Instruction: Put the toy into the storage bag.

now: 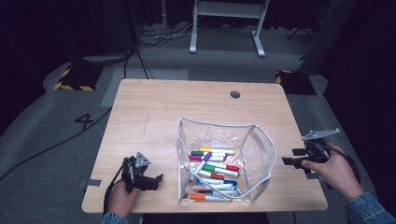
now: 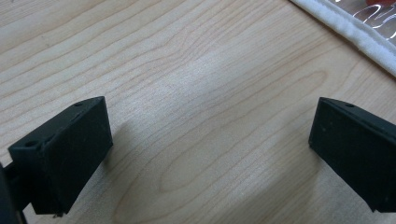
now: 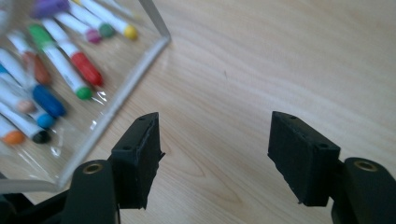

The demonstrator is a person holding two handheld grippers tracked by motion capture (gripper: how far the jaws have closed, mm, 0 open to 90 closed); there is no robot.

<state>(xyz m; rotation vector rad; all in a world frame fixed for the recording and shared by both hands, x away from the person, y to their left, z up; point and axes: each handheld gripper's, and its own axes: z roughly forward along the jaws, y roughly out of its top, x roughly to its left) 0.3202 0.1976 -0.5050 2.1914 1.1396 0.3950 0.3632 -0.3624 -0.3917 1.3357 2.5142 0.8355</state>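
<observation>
Two grippers, one clear pouch, and a heap of markers: that's the whole field right now. The clear pouch [image 1: 224, 161] sits open-topped on the near half of the tabletop [image 1: 154, 107], its white-trimmed walls standing up, and the markers [image 1: 215, 169] lie jumbled on its floor. None shows loose on the wood, so the loading looks finished; what seems left, judging by the gaping mouth, is closing or moving the pouch.

The left gripper [image 1: 148, 178] rests low at the near left corner, just beside the pouch but apart from it. Its own view shows the fingers [image 2: 70, 154] spread wide over bare grain, nothing between them, and the pouch's white edging [image 2: 348, 30] crossing the top right corner.

The right gripper [image 1: 290, 158] hovers off the pouch's right wall, near it, not touching. Its fingers [image 3: 140, 158] stand well apart too, empty, with the pouch rim [image 3: 123, 95] running off to the left of them.

Count time: markers, roughly a dozen by the caps, purple, yellow, green, red, orange, blue, black, though they overlap too much for an exact figure. One pouch. One round hole [image 1: 235, 94] in the tabletop at the far side.
</observation>
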